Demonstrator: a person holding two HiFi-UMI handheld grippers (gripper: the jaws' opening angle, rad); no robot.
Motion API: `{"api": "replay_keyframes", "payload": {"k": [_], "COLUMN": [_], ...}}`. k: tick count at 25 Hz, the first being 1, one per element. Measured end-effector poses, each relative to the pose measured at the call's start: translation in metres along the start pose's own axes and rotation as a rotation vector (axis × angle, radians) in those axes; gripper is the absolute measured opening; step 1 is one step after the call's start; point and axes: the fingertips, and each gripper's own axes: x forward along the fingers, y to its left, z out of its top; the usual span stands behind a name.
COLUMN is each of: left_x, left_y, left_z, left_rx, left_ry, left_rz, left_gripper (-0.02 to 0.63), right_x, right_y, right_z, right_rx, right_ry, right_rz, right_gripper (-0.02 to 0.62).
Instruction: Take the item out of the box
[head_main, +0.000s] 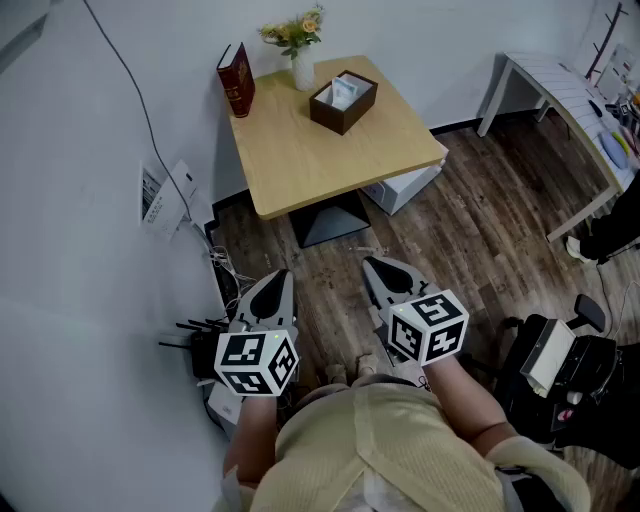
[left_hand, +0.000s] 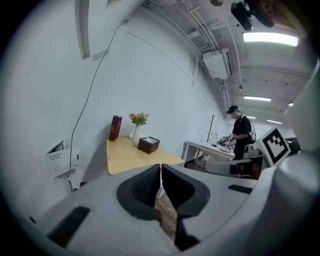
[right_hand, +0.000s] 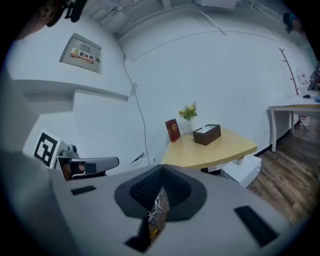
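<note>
Box (head_main: 343, 103), dark brown with an open top, stands on the wooden table (head_main: 300, 160), just right of the vase (head_main: 302, 70) and the red book (head_main: 236, 80). A pale item (head_main: 345, 92) lies inside it. Left gripper (head_main: 283, 273) and right gripper (head_main: 371, 262) hang well apart from the table.

Left gripper view: jaws pressed together, empty.

Right gripper view: jaws closed, empty. The wall sign (right_hand: 82, 55) has red characters, too small to read.
</note>
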Motion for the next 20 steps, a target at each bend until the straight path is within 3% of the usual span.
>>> {"api": "replay_keyframes", "payload": {"k": [7,20], "left_x": [0.011,0.045], "left_y": [-0.010,-0.043], "left_z": [-0.004,-0.014], "left_rx": [0.001,-0.021], "left_ry": [0.018,0.040], "left_rz": [0.010,-0.008], "left_gripper": [0.028,0.028], "right_x": [-0.004,-0.018], "right_y": [-0.006,-0.047], "right_z": [0.001,-0.008], "right_rx": [0.089,0.115], "right_ry": [-0.010,0.021], "right_rz": [0.055,0.046], "right_gripper": [0.029,0.031]}}
